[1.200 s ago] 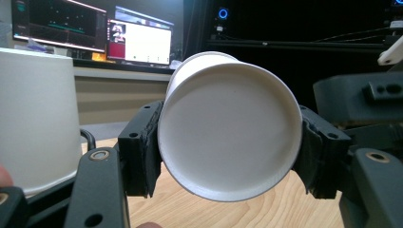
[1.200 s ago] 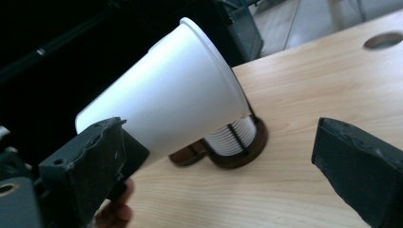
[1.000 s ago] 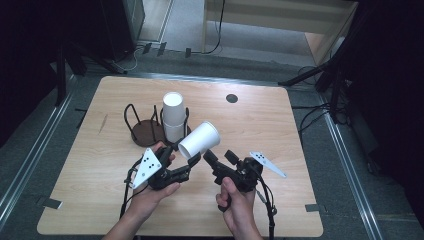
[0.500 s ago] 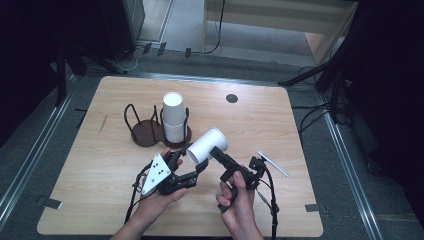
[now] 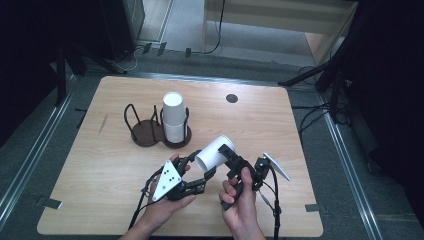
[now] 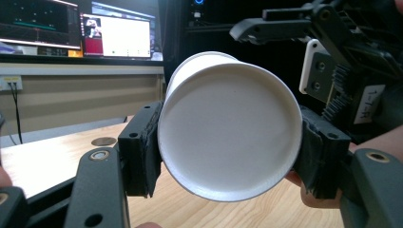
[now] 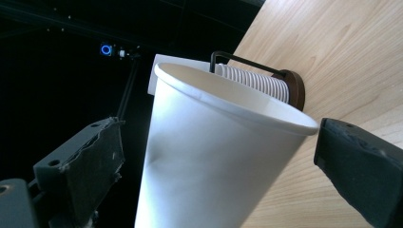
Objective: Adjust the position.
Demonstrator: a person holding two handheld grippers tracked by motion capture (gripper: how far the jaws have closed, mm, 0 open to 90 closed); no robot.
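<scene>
Left claw (image 6: 228, 161): closed on the base end of a white paper cup (image 6: 230, 126), pads pressing both sides so the cup lies nearly level above the table (image 5: 100, 165). Right claw (image 7: 214, 156): jaws straddle the rim end of the same cup, gaps visible on both sides, so it appears open, probably placed to take the cup over. Behind, a stack of paper cups (image 5: 173, 117) stands upright in one ring of a dark two-ring cup holder (image 5: 145, 134); the other ring is vacant.
</scene>
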